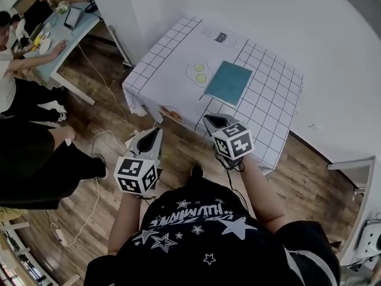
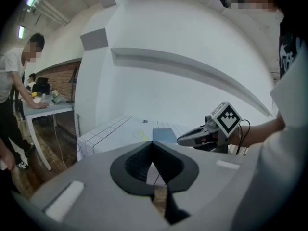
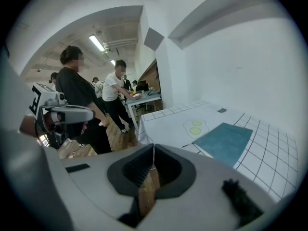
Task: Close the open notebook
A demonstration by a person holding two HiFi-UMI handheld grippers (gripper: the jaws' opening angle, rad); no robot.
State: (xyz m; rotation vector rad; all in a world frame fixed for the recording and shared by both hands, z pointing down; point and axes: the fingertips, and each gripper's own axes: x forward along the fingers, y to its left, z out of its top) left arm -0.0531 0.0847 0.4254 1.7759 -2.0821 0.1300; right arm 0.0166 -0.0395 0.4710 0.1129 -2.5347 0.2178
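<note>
A table draped in a white gridded cloth is set against a white wall, over wooden flooring. The teal notebook is seen lying flat on it, cover down, so the closing is judged done. The left gripper and right gripper are held short of the table's near edge, jaws together and empty; no step appears left

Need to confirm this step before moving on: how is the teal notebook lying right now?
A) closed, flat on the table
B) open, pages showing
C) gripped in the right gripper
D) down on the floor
A: the teal notebook lies flat on the gridded table with only its cover showing.
</note>
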